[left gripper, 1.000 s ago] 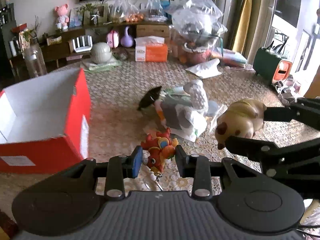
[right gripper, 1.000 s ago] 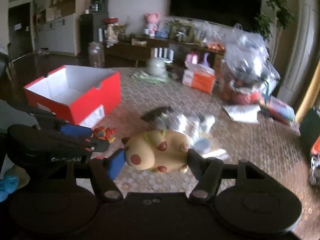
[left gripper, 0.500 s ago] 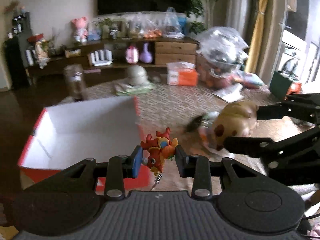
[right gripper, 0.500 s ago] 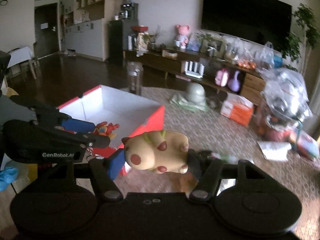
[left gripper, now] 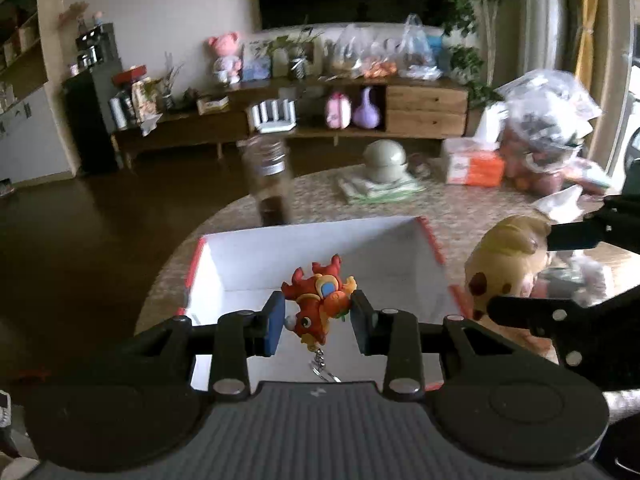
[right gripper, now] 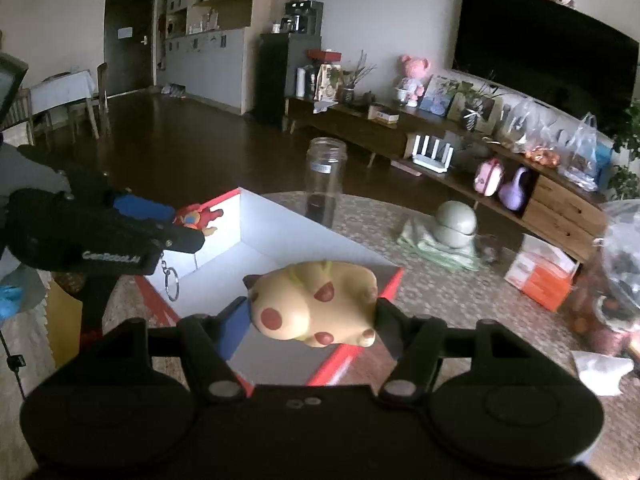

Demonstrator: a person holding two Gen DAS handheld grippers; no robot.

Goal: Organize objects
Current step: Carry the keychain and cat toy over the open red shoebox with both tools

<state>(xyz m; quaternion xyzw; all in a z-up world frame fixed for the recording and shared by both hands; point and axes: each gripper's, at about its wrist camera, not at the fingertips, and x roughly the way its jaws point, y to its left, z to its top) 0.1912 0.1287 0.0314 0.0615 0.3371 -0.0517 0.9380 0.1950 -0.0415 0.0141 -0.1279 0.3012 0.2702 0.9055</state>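
Observation:
My left gripper is shut on a small red dragon keychain and holds it above the open red box with white inside. Its metal ring hangs below. My right gripper is shut on a yellow toy with red spots and holds it over the same box, near its right side. The yellow toy also shows at the right of the left wrist view. The left gripper with the keychain shows at the left of the right wrist view.
The box stands on a round patterned table. An empty clear jar stands just behind the box. A grey-green helmet-like object on cloth, an orange tissue box and plastic bags lie further back.
Both grippers have moved left with their toys, from over the pile of things in the middle of the table to above the open red box.

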